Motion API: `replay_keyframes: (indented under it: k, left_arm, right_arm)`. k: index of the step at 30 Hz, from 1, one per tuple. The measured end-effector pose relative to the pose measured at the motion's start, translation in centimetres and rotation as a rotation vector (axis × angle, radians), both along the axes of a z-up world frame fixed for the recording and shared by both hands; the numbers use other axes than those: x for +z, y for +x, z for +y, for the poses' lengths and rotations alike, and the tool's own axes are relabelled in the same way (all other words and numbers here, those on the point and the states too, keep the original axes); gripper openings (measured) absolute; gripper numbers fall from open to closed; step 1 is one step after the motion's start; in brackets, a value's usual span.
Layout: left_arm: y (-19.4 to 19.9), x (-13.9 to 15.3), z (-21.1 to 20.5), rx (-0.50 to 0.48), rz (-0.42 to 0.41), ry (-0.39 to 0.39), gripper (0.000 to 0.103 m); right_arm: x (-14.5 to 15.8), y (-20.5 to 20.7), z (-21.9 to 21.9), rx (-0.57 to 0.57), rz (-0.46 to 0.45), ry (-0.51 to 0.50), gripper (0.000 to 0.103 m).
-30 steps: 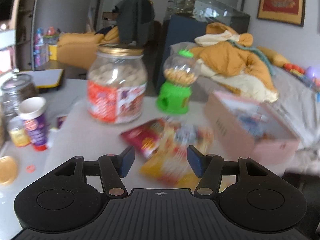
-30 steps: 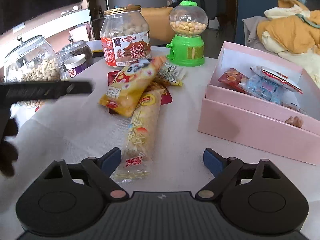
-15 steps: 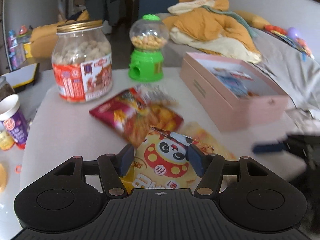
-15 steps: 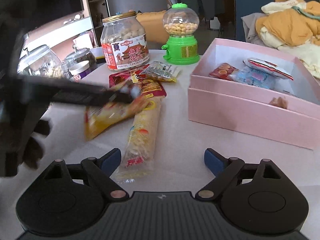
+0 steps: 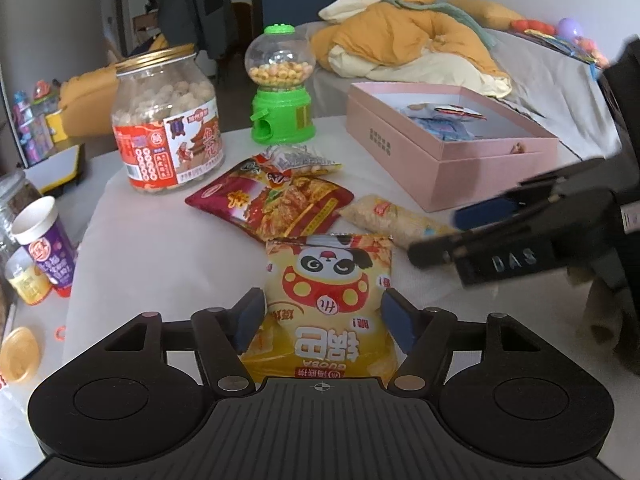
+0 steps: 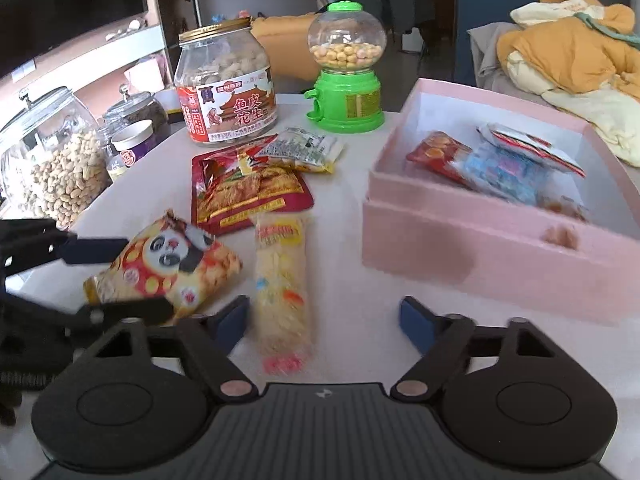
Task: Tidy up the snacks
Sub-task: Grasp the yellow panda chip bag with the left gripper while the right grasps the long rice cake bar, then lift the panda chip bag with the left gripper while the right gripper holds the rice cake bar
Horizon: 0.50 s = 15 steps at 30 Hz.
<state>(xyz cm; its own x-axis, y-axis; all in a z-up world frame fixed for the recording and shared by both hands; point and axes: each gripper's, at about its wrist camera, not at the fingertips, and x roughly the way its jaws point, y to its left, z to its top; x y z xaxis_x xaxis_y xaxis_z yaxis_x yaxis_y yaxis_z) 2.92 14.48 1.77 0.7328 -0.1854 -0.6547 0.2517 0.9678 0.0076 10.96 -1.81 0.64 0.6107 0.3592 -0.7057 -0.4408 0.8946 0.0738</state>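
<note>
A yellow panda snack bag (image 5: 328,280) lies on the white table between the fingers of my left gripper (image 5: 322,318). Its jaws are opening, and the pads stand beside the bag's edges without pressing. A long pale snack packet (image 6: 282,280) lies between the fingers of my right gripper (image 6: 326,322), nearer the left finger. Those jaws are closing and do not touch the packet. The open pink box (image 6: 460,248) at the right holds several packets. A red snack bag (image 6: 248,188) and a small nut packet (image 6: 304,148) lie behind.
A big peanut jar (image 5: 168,128) and a green candy dispenser (image 5: 282,96) stand at the table's back. A purple cup (image 5: 44,248) and glass jars (image 6: 52,168) crowd the left edge. Bedding is piled on the bed behind the box.
My left gripper has carried the panda bag nearer and lower onto the table, and its jaws have widened. My right gripper's jaws have narrowed around the long packet.
</note>
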Motion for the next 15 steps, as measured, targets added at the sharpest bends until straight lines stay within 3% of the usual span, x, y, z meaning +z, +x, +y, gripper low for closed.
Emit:
replay_keyframes:
  k: [1,3,8,15]
  left_arm:
    - [-0.1,-0.1,-0.1,-0.008,0.002,0.000,0.074]
    - [-0.3,-0.4,-0.5,-0.028,0.015,0.003,0.077]
    - [-0.3,-1.2,-2.2,-0.045,0.020,0.023,0.081]
    - [1.6,-1.1,-3.4,0.016,0.037,-0.032,0.078]
  right_arm:
    - [0.1,0.2,0.2,0.008,0.003,-0.006,0.047]
    - [0.6,0.2,0.4,0.040,0.017,-0.014,0.031]
    - [0.4,-2.8,-2.2,0.044,0.020,-0.029,0.031]
    - [0.4,-6.9,-8.2,-0.056,-0.008,-0.045,0.031]
